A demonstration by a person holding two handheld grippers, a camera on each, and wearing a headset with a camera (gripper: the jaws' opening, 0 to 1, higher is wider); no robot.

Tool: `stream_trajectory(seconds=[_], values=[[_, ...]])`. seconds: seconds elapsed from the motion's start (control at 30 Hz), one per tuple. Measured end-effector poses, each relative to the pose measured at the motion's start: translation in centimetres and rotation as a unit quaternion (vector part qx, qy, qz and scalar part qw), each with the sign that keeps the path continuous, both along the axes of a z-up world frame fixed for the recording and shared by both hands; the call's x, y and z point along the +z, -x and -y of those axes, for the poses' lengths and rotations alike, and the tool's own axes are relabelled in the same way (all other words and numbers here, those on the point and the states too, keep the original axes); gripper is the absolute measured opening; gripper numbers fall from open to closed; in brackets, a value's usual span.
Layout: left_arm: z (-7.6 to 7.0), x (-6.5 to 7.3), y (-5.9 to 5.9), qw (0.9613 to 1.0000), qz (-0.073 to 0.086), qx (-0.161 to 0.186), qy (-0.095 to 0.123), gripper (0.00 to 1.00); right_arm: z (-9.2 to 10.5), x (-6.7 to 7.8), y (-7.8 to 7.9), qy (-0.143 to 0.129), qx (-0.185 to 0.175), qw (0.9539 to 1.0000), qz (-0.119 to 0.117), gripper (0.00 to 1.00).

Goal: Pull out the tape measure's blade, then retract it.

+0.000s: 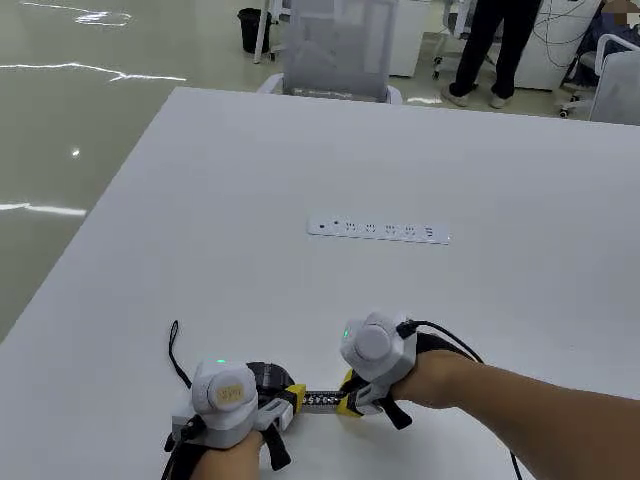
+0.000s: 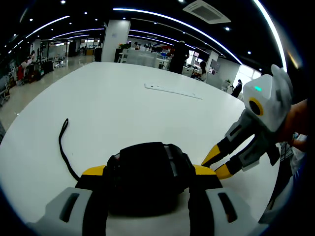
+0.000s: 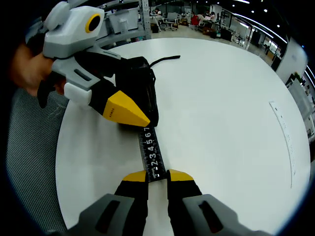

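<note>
A black tape measure (image 2: 147,177) rests on the white table (image 1: 330,160), and my left gripper (image 2: 150,172) is shut on its case from both sides. Its black wrist strap (image 2: 64,145) trails off to the left on the tabletop. A short length of numbered blade (image 3: 150,152) runs out of the case (image 3: 140,88) toward my right gripper (image 3: 157,175), which is shut on the blade's end. In the head view the case (image 1: 270,378) lies at the left gripper (image 1: 285,400), with the blade (image 1: 322,401) bridging to the right gripper (image 1: 350,400).
A white power strip (image 1: 378,229) lies flat further out on the table. A grey mesh chair (image 1: 335,50) stands at the far edge, and a person's legs (image 1: 495,45) show beyond it. The table's left edge (image 1: 90,220) drops to a glossy floor.
</note>
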State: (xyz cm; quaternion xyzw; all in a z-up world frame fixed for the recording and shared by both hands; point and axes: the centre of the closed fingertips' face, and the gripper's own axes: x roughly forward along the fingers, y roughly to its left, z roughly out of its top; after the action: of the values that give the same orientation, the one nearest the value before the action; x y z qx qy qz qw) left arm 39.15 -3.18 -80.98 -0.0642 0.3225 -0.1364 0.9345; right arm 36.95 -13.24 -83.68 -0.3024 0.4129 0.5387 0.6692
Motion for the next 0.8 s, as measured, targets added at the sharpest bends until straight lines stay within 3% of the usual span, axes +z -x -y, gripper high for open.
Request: stream_trajectory(seconds=[0.8], values=[[0.0, 0.0, 0.0, 1.0000, -0.002, 0.000, 0.006, 0.62, -1.2, -0.1, -0.2, -0.004, 0.004, 1.0000, 0.002, 0.13]])
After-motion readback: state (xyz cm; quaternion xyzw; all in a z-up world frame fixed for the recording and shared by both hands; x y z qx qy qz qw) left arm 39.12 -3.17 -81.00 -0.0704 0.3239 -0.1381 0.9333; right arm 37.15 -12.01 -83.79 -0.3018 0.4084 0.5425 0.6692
